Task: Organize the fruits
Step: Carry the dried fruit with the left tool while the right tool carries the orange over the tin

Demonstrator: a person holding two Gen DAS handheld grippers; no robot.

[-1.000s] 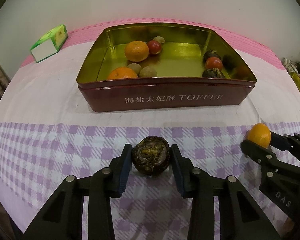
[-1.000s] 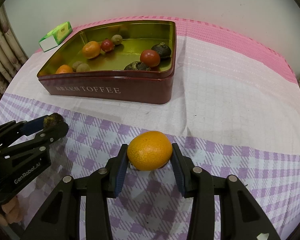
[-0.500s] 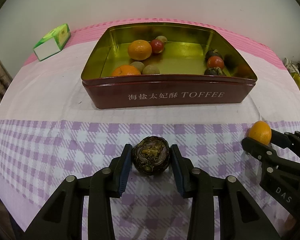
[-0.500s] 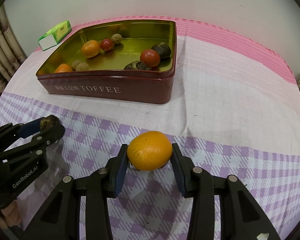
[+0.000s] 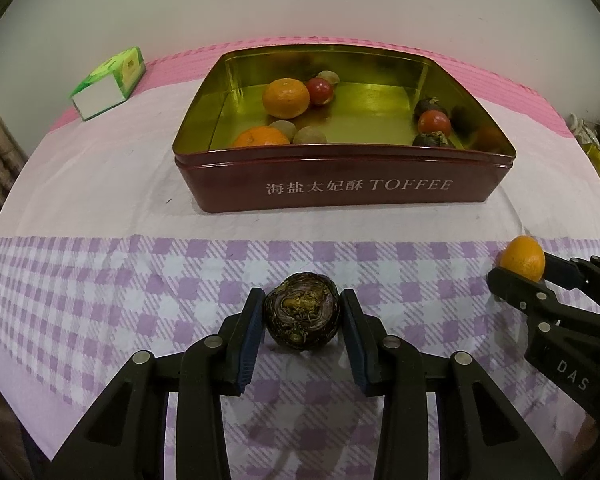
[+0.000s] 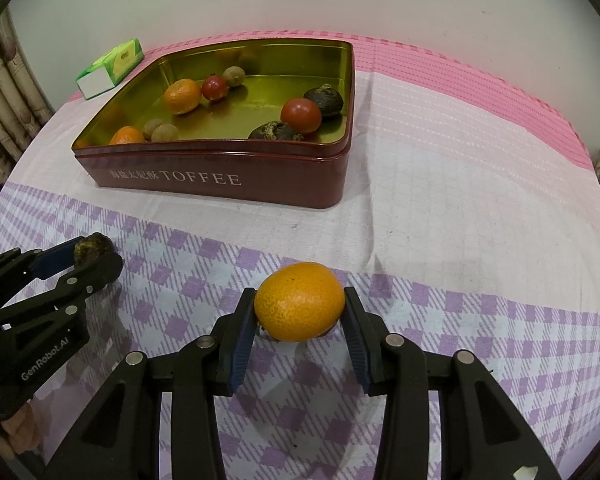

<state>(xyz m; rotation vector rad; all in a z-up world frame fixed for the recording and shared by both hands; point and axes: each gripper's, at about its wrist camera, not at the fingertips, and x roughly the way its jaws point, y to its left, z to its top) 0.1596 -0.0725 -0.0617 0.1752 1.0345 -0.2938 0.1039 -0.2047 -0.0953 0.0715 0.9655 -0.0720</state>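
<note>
Fruit sat clamped in both tongs: a dark fruit (image 5: 302, 311) in the left tongs (image 5: 302, 320), an orange (image 6: 299, 301) in the right tongs (image 6: 299, 320), both low over the tabletop (image 6: 440, 200). Carrying was the step; next, lift to the tin (image 5: 340, 188) at 12 o'clock and release beside like fruit.

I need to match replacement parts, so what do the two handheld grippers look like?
Both are black plastic linkages with silver round pivot pins and dark blue ribbed pads on the fingers. The left gripper has white "GenRobot.AI" lettering on its side; the right gripper shows white letters "DAS". No cables or sleeves are visible.
</note>
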